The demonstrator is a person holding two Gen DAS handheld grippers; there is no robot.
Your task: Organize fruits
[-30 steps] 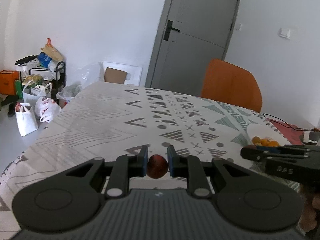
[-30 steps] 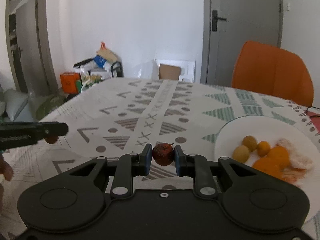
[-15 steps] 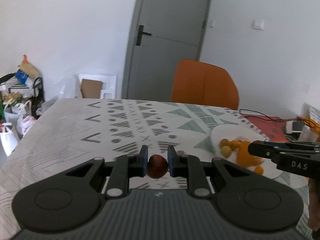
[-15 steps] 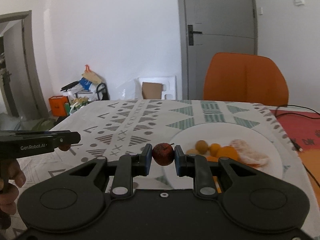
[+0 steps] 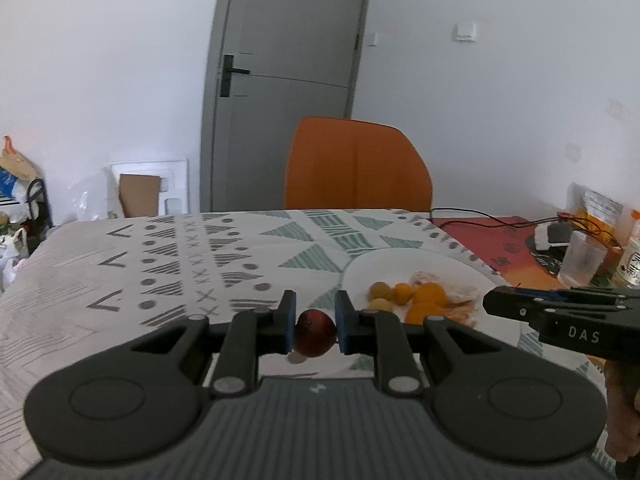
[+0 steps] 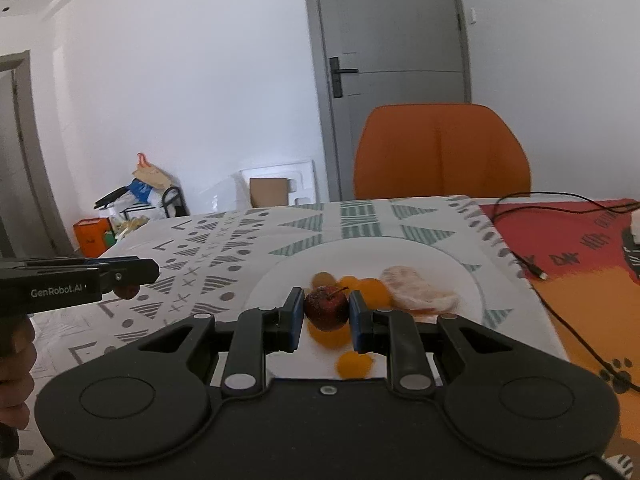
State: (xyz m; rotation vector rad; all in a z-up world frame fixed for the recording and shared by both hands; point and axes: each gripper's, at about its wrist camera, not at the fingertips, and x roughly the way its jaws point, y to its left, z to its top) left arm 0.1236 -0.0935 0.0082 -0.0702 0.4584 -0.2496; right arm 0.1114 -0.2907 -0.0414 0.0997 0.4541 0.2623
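Both tools have swung rightward across the counter (image 5: 120, 248) toward the white plate (image 6: 448, 264). The right tool (image 6: 326, 312) now carries its small red fruit (image 6: 326, 307) above the plate's near part, over the orange pieces, where before it hung over patterned cloth. The left tool (image 5: 315, 326), earlier facing bare cloth, now has the plate just ahead to its right.

I am holding a small red fruit (image 6: 326, 307) clamped in the right gripper (image 6: 325, 314) above the white plate (image 6: 460, 276) bearing orange fruits (image 6: 374, 292), left gripper (image 6: 124, 276) alongside.

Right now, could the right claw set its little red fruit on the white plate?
Probably yes. The right claw, shut on the red fruit, hangs over the white plate, with bare plate beside the orange pieces.
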